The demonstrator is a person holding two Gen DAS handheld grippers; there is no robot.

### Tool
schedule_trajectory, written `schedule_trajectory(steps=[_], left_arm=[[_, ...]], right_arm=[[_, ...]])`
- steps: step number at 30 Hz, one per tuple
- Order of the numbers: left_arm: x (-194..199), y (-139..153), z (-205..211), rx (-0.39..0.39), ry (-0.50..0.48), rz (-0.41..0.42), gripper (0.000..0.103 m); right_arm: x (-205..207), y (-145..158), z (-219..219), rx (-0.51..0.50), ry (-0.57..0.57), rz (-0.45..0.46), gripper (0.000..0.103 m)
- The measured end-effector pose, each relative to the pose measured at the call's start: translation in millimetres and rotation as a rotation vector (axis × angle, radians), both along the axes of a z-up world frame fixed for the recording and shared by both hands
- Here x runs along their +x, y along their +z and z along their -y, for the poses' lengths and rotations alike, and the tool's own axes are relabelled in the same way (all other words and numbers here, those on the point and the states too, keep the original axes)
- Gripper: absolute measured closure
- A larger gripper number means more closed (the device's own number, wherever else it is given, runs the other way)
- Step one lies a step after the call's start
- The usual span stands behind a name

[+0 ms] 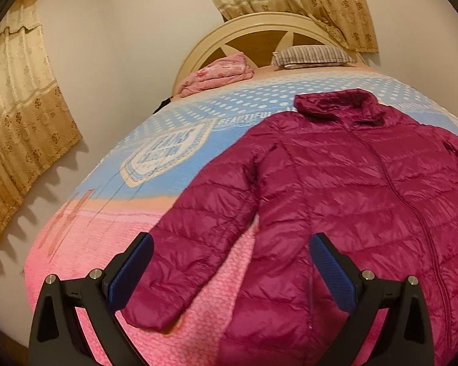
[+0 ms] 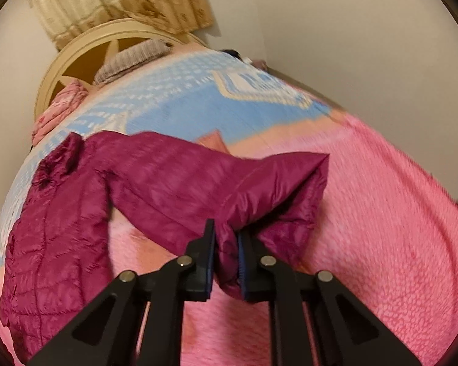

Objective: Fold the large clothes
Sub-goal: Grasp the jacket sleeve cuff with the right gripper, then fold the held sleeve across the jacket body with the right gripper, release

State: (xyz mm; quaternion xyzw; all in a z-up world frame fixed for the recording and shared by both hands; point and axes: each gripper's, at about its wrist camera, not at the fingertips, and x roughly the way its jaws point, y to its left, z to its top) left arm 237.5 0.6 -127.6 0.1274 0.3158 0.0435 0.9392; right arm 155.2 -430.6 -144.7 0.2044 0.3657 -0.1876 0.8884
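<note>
Right gripper (image 2: 226, 244) had the jacket (image 2: 174, 180) cuff pinched, blurry though; best carried low across the body. Left gripper (image 1: 232, 271) fingers hung open, empty.

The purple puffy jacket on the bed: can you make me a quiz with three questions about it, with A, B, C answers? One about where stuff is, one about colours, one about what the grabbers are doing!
1. Where does the striped pillow lie?
A. against the headboard
B. on the jacket
C. on the floor

2. What colour is the blanket under the jacket's near sleeve?
A. green
B. pink
C. black

3. What is the right gripper doing?
A. hanging open over the pillow
B. pinching the curtain
C. pinching the jacket's other sleeve

Answers:
1 A, the pillow sits at the far end of the bed by the headboard.
2 B, pink blanket shows around that sleeve.
3 C, the right wrist view shows purple fabric squeezed between the blue pads, while the left gripper stands open over the near sleeve.
</note>
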Motion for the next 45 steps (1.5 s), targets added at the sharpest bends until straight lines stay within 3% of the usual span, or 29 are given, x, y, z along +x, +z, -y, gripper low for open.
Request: schedule_trajectory(steps=[10,15,19,28,35,45], left_arm=[[42.3,1.5,-15.4,-0.014,0.052,-0.008,0.001],[60.0,-2.8,-30.0,-0.026,0.087,-0.017,0.001],[71.1,-11.3,-43.1,-0.117,0.081,-0.062,0.001],[77.1,-19.0,-47.4,-0.095,0.068,-0.068,0.001],[83.3,-13.9,-63.0,-0.090,0.098,-0.060,0.001],[87.0,-20.2,-76.1,-0.070,0.138,-0.077,0.001]], right_arm=[[59.3,44.8,-83.5,-0.151,0.181,0.044,0.089],[84.4,51.3,-126.4,-0.210,0.272,0.049,0.089],[100.3,51.5,-155.3,-0.244,0.333,0.048,0.090],[135.4,52.1,-231.6,-0.313,0.476,0.058,0.090],[158.5,40.8,-290.3,-0.317,0.582,0.064,0.090],[177.8,-5.9,-351.5,-0.257,0.685,0.023,0.090]])
